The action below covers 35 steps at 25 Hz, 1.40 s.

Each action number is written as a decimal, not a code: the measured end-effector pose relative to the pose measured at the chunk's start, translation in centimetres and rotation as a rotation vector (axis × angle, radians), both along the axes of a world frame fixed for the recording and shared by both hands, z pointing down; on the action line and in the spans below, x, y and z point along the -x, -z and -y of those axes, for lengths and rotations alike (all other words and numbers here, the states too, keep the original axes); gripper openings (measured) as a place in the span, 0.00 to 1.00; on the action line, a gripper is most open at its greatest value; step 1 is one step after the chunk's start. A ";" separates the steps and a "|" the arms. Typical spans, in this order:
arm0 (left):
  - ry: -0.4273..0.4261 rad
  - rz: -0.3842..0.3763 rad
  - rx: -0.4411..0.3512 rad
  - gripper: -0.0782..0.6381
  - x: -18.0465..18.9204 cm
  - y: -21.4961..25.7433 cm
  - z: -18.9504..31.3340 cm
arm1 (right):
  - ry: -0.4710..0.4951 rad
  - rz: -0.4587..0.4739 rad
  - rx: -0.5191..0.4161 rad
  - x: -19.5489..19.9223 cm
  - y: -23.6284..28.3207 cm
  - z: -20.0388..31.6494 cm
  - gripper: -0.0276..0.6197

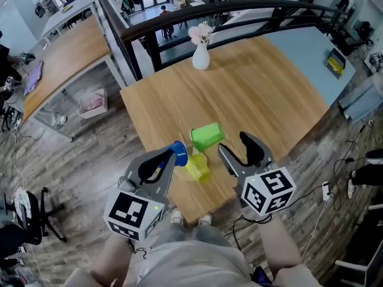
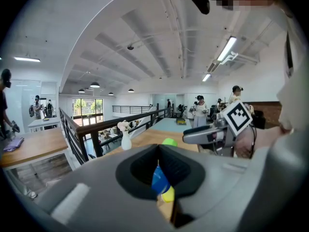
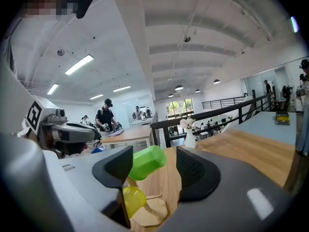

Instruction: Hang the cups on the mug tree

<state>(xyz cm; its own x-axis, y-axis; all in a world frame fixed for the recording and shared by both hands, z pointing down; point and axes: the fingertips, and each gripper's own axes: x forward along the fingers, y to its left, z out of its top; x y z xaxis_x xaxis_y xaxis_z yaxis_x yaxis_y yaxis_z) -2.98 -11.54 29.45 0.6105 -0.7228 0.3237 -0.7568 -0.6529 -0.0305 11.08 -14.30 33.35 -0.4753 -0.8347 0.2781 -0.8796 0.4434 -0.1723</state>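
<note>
The tree [image 3: 147, 214] stands close to the near edge of the wooden counter [image 1: 269, 88], between the two tools. A green cup [image 1: 207, 136] hangs on its far side, tilted with its mouth facing away to the right. A yellow cup [image 1: 197, 167] hangs lower, on the near side. A blue cup [image 1: 178, 153] is at the tree's left, level with the gap between the other two and touching the yellow one or very nearly so.

The left hand-held gripper [image 1: 170, 155] comes in from the near left. Its jaws are drawn in narrow on the blue cup, whose wall shows as a blue sliver in the slot between the pads in the left gripper view, with a bit of yellow just below it. Whether the blue cup already rests on a peg cannot be told.

The right hand-held gripper [image 1: 234, 145] is just right of the tree with its jaws spread wide and nothing gripped. In the right gripper view the green cup shows in the gap, partly behind the left jaw and clear of the right one; the yellow cup and the tree's base lie lower in the same gap.

A white vase [image 1: 201, 57] with pale flowers stands at the counter's far edge, well apart from the tree.
</note>
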 end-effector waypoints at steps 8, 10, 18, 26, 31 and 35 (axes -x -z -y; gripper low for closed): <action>-0.032 -0.019 -0.047 0.11 -0.5 2.4 -1.0 | -0.036 -0.038 -0.135 -0.3 5.2 -2.2 0.38; -0.040 -0.021 -0.059 0.11 -0.6 2.9 -1.4 | -0.038 -0.044 -0.166 -0.1 6.6 -3.0 0.36; -0.060 -0.060 -0.126 0.11 -0.1 6.6 -3.6 | -0.060 -0.110 -0.336 1.0 13.0 -7.3 0.23; -0.085 -0.096 -0.177 0.11 0.5 9.0 -6.1 | -0.036 -0.071 -0.400 2.7 16.4 -11.9 0.13; -0.088 -0.116 -0.204 0.11 1.3 10.3 -7.5 | -0.025 -0.062 -0.393 3.9 16.8 -13.6 0.10; -0.106 -0.128 -0.208 0.11 1.2 10.8 -8.9 | -0.015 -0.059 -0.374 4.8 16.6 -14.7 0.09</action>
<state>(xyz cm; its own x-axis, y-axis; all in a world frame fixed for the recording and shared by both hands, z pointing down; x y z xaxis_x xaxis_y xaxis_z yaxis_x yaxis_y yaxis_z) -4.21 -2.65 18.65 0.7127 -0.6958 0.0895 -0.6911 -0.7183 -0.0808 6.27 0.37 16.76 -0.4547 -0.8904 -0.0207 -0.8900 0.4533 0.0497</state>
